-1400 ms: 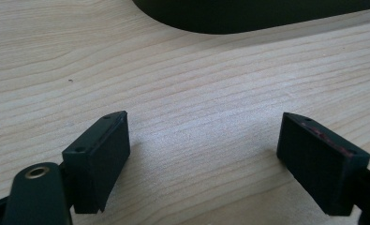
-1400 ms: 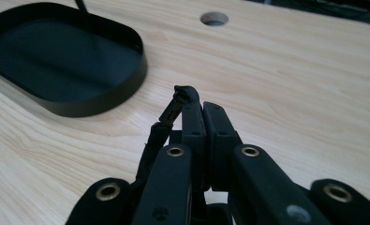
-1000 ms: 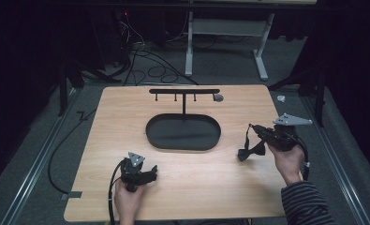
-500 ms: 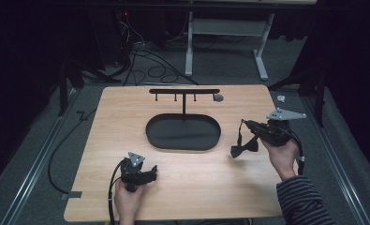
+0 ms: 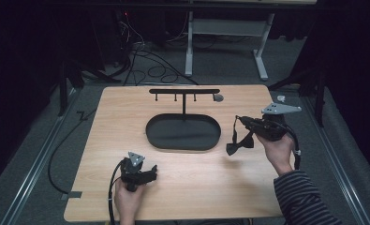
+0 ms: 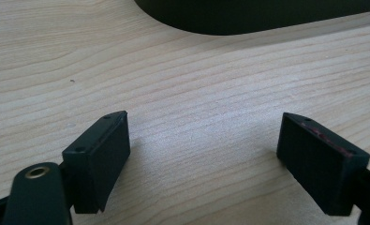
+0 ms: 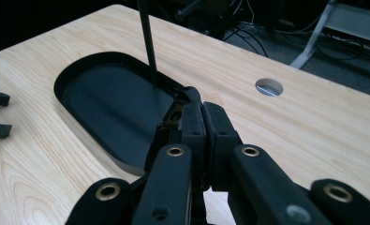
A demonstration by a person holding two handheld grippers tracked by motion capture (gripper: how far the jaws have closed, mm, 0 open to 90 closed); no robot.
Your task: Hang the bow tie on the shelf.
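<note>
Holding: right gripper (image 5: 239,123) is pinching a small black strap-like item (image 5: 236,143), its jaws pressed together on the item's top end.
Item place: it is dangling above the wooden table (image 5: 182,187), just right of the oval tray (image 5: 182,133), near the table's right side.
Item axis: its long axis is running roughly up and down, the loose end pointing at the tabletop; what the item is stays hard to tell, as it is small and dark.
Right gripper view: the closed jaws are pointing toward the tray and the thin upright post of the rack (image 5: 184,91).
Left gripper (image 5: 150,171): its jaws are standing well apart with nothing between them, resting low over the near-left part of the table.
Writing: no readable lettering is showing on any item.
</note>
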